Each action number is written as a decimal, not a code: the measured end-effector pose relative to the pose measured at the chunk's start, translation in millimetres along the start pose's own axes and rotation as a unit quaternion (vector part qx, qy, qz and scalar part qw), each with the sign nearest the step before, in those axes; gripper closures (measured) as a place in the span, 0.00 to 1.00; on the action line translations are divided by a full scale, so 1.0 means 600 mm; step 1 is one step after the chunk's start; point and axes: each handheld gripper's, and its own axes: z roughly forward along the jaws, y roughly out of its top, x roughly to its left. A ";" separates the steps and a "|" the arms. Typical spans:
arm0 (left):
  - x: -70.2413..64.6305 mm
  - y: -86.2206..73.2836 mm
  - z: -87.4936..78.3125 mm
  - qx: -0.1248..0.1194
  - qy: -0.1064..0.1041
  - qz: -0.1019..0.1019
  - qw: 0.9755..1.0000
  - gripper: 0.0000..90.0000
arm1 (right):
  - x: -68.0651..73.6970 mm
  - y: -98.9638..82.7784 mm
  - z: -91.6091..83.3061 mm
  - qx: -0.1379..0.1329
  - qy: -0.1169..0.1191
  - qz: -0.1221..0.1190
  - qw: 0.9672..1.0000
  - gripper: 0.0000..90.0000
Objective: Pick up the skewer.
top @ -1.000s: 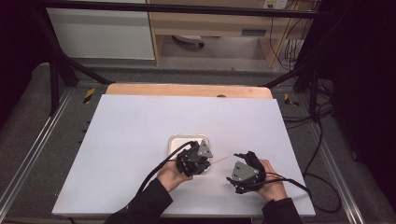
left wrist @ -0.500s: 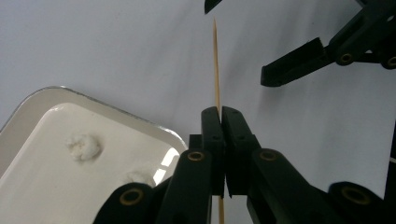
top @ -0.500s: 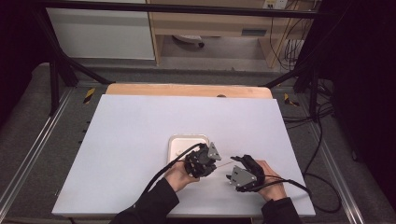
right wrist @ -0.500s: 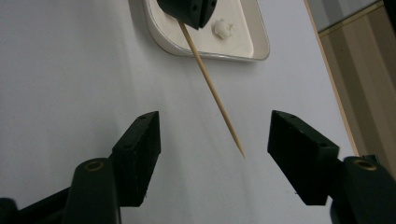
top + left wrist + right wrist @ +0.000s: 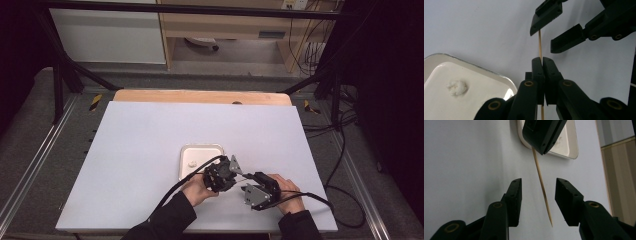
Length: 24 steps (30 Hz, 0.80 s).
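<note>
Looking down from the high view: a person's two hands meet near the front edge of a white table (image 5: 150, 150), each holding a black gripper.
High view, left gripper (image 5: 226, 176): sits just in front of a shallow white tray (image 5: 186, 159), pointing toward the right gripper (image 5: 248, 186) close beside it.
High view, tray: holds one small white lump (image 5: 192, 162).
Left gripper view, tool state: jaws pressed together on a thin wooden skewer (image 5: 540, 47), which runs up between them toward the other gripper's parted jaws.
Left gripper view, tray: lies at lower left, the lump (image 5: 456, 87) resting in it.
Right gripper view, tool state: jaws parted, having just been closing; the skewer (image 5: 542, 188) passes between them, touching neither pad.
Right gripper view, skewer: slants down from the left gripper's clenched jaws, its pointed tip free above the table.
</note>
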 end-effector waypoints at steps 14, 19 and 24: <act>-0.008 0.007 0.007 0.003 -0.006 0.009 1.000 0.98 | 0.002 -0.002 0.004 0.007 0.016 -0.047 0.999 0.83; -0.009 0.008 0.009 0.006 -0.008 0.013 1.000 0.98 | 0.004 -0.002 0.005 0.008 0.022 -0.056 0.998 0.87; -0.011 0.008 0.012 0.007 -0.010 0.015 1.000 0.98 | 0.004 -0.002 0.005 0.007 0.025 -0.061 0.998 0.91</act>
